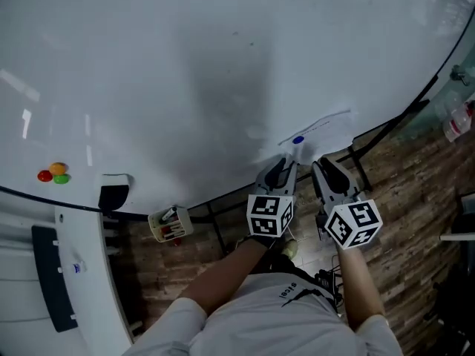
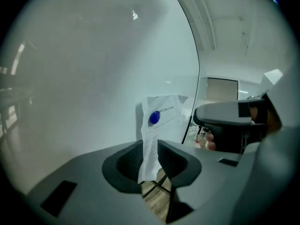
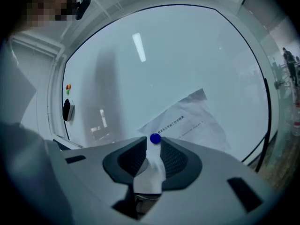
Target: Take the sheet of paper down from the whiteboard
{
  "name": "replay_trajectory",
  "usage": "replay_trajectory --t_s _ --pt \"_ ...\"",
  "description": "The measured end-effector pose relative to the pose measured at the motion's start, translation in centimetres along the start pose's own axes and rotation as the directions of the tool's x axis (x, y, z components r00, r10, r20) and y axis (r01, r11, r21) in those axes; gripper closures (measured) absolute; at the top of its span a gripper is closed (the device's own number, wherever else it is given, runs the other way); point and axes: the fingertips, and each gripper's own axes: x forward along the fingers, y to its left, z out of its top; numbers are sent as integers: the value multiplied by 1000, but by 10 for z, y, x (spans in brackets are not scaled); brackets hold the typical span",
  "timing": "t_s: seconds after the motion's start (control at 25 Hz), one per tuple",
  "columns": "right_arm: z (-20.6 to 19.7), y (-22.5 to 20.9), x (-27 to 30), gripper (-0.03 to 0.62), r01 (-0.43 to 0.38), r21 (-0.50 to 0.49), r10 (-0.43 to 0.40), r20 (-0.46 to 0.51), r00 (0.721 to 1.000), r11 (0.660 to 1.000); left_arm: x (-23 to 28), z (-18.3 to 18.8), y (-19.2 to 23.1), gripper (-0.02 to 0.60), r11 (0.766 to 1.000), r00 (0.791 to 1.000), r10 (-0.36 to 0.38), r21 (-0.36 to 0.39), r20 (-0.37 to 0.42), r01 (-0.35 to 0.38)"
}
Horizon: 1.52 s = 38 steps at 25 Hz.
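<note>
Whiteboard point(image 1: 185, 65) fills most of the head view. The sheet of paper point(image 1: 326, 128) is on its lower right part, tilted, pinned by a blue magnet point(image 1: 298, 140) near the sheet's lower left corner.

Left gripper point(image 1: 284, 163) sits just under the magnet, tip at the board. In the left gripper view its jaws are pinched on the sheet's lower edge - the white paper point(image 2: 161, 111) runs up out of the narrow gap, with the magnet point(image 2: 154, 118) just above the jaws.

Right gripper point(image 1: 324, 170) is just beside the left one, on its right, and also points at the bottom of the sheet. In the right gripper view its jaws stand parted, with a white strip of the paper point(image 3: 150, 170) hanging in the gap. I cannot tell whether the pads touch it. The magnet point(image 3: 155, 138) sits right at the jaw tips, and the rest of the sheet point(image 3: 192, 121) lies flat on the board beyond.

Far left on the board - a cluster of red, orange and green magnets point(image 1: 53, 173), well apart from the sheet, and a black eraser point(image 1: 113, 196) near the lower rim. A small box with markers point(image 1: 171, 223) hangs below the board edge. Wooden floor point(image 1: 415, 191) underneath.
</note>
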Motion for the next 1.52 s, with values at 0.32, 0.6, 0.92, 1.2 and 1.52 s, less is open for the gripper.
replay_trajectory --t_s 0.32,0.6,0.92,1.2,1.52 --pt "4 -15 26 508 -19 -23 18 -32 999 1000 23 -6 15 492 999 999 42 -23 -24 -43" --pt "0 -18 42 508 -22 -38 19 -63 998 999 33 -7 12 494 999 999 36 -13 -2 -36" --pt "-14 -2 64 478 -64 -61 55 -150 987 996 34 -9 18 568 998 999 39 59 -6 -39" --pt "-17 2 78 459 -64 -51 55 -170 984 997 34 -9 16 571 995 1000 3 96 3 -4" --pt "-19 -3 84 462 -62 8 63 -172 983 998 32 -8 16 571 994 999 -52 101 4 51"
